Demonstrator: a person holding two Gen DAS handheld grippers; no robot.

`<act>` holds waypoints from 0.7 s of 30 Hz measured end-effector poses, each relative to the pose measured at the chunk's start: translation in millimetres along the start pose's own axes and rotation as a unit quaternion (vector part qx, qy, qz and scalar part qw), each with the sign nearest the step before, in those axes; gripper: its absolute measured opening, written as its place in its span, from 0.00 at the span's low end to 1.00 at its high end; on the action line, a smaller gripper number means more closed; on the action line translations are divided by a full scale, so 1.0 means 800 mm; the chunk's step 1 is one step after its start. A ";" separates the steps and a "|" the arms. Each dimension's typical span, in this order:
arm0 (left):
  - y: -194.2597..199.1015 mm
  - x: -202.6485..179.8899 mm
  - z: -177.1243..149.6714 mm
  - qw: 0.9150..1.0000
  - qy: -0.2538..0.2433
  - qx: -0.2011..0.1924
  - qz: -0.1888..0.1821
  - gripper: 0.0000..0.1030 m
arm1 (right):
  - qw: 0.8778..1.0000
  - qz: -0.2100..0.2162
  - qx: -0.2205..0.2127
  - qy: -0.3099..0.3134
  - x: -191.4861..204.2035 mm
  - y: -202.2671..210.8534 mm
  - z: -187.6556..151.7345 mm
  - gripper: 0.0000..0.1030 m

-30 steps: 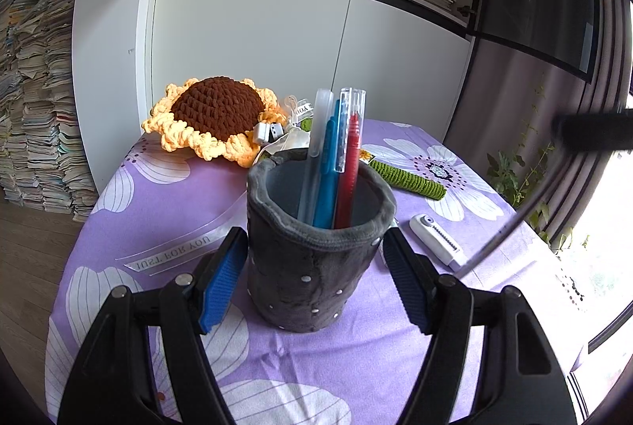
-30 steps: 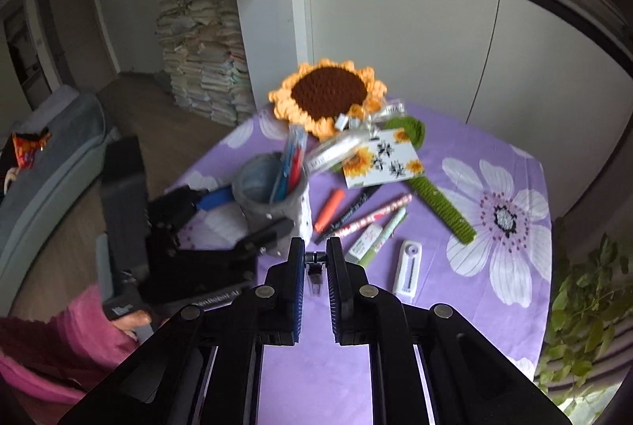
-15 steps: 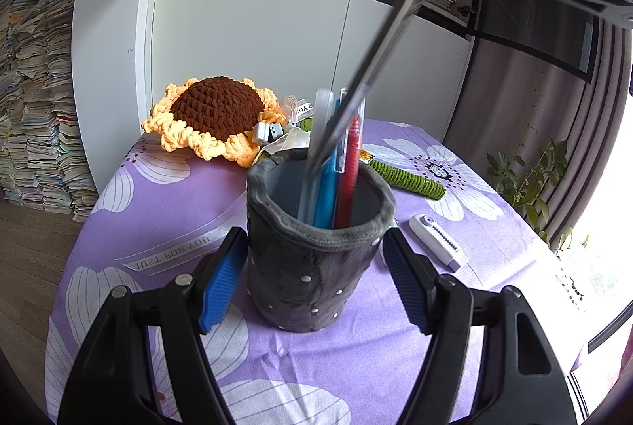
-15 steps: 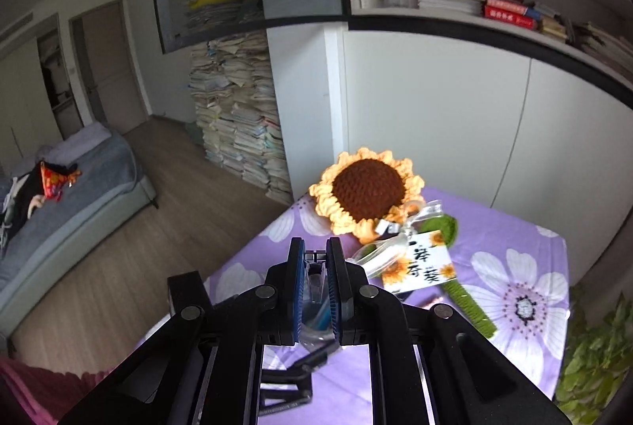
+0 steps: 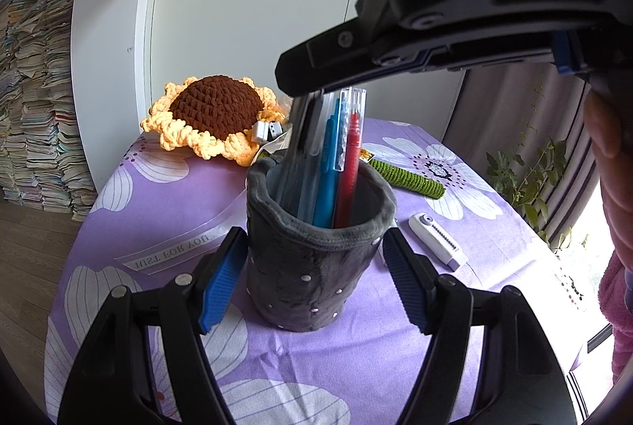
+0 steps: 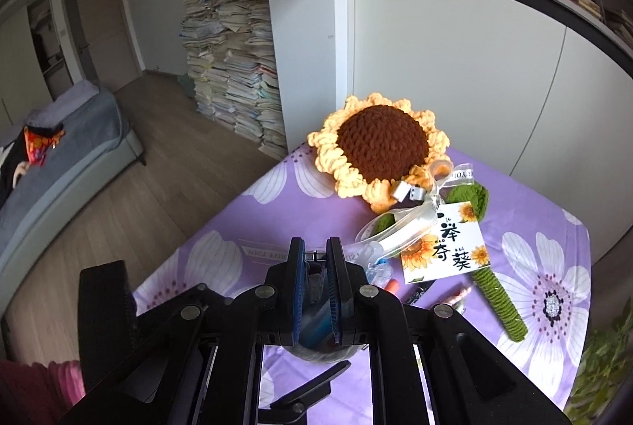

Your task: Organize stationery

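A dark grey plush pen holder (image 5: 316, 251) stands on the purple flowered tablecloth (image 5: 158, 195). It holds a red pen (image 5: 350, 164), a blue pen (image 5: 330, 164) and clear-capped pens. My left gripper (image 5: 314, 278) is open, its blue pads on both sides of the holder. My right gripper (image 6: 315, 262) hangs right over the holder, shut on a dark pen (image 5: 301, 132) whose lower end is inside the holder. In the right wrist view the holder (image 6: 316, 350) is mostly hidden under the fingers.
A crocheted sunflower (image 5: 215, 112) with a green stem (image 5: 407, 177) lies at the back. A white correction tape (image 5: 437, 241) lies right of the holder. Several markers (image 6: 419, 292) and a card (image 6: 447, 247) lie beside the holder. The table edge is at the left.
My right gripper has come down over the holder with the dark pen, and the pen now reaches deeper into it. The left gripper has not moved.
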State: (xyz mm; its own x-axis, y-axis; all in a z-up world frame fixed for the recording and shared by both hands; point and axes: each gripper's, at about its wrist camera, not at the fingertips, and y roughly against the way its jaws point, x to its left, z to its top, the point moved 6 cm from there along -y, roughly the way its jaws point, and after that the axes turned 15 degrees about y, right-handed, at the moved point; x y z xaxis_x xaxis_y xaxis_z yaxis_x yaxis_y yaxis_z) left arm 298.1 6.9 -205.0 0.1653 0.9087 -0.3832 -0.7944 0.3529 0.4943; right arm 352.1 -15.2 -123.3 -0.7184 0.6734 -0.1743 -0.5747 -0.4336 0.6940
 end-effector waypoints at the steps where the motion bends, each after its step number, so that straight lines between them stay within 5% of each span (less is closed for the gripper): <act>1: 0.000 0.000 0.000 1.000 0.000 0.001 0.000 0.68 | 1.000 0.004 0.001 -0.003 -0.001 -0.001 -0.001 0.11; 10: -0.001 -0.002 0.001 1.000 0.002 0.002 0.000 0.69 | 0.997 -0.015 -0.038 -0.073 -0.046 0.054 -0.023 0.15; 13: -0.002 -0.001 0.001 1.000 0.002 0.002 0.000 0.69 | 0.992 -0.068 -0.003 -0.110 -0.080 0.062 -0.060 0.33; 15: -0.002 -0.002 0.001 1.000 0.002 0.002 0.000 0.69 | 0.988 -0.081 0.036 -0.129 -0.094 0.049 -0.095 0.34; 21: -0.002 0.000 0.001 1.000 0.003 0.002 0.000 0.69 | 0.976 -0.029 0.118 -0.183 -0.087 -0.014 -0.181 0.34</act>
State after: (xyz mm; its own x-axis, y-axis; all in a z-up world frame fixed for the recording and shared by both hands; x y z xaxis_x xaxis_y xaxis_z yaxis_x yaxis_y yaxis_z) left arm 300.3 6.4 -205.0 0.1619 0.9069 -0.3891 -0.7914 0.3548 0.4977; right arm 351.8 -143.7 -220.3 -0.4739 0.8805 0.0129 -0.4734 -0.2671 0.8393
